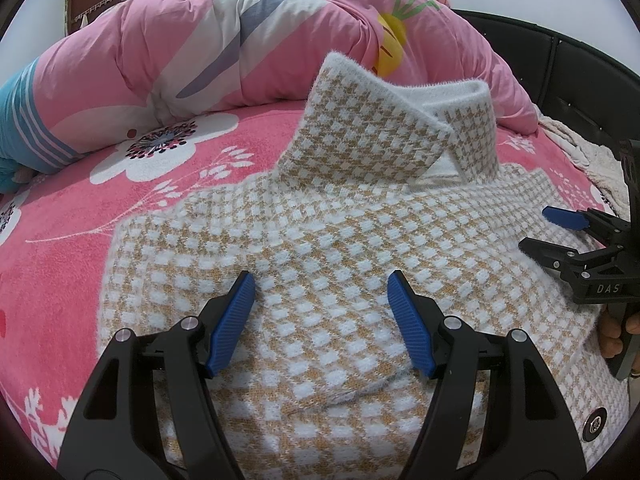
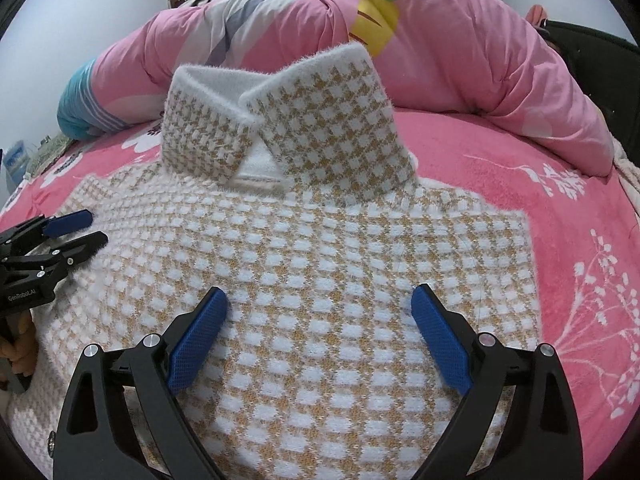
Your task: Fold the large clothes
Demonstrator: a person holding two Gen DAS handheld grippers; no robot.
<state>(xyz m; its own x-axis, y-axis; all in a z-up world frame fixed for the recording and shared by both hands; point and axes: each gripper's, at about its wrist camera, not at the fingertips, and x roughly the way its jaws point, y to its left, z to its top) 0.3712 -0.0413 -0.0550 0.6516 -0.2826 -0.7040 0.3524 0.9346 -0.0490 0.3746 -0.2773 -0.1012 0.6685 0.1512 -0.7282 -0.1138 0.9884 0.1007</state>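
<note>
Sweater: a fuzzy tan-and-white checked sweater [image 1: 320, 280] lies flat on the pink flowered bedspread [image 1: 60, 248], already narrowed into a tidy block, its collar [image 1: 384, 128] standing up at the far end.
Surroundings: a rolled pink quilt [image 1: 160, 60] lies behind the collar; a dark headboard [image 1: 560, 60] curves on the right of the left wrist view.
Left gripper [image 1: 322, 320]: jaws spread wide, holding nothing — it hovers over the lower body of the sweater, near a loose folded edge.
Right gripper [image 2: 320, 332]: also spread apart and empty, poised over the middle of the knit; it shows from the side at the right edge of the left wrist view.
Step in hand: my guess is a lengthwise fold, bringing the near hem up toward the collar.
How to do it well: pinch both near corners at matching points, bite through every layer so the tucked parts come along, and lift evenly — a thick soft knit sags if one side leads.
Landing: lay the edge just below the collar, not on it, so it keeps its shape.
Watch for: a dark round button [image 1: 595, 424] near the right edge; keep the pads clear of it.
</note>
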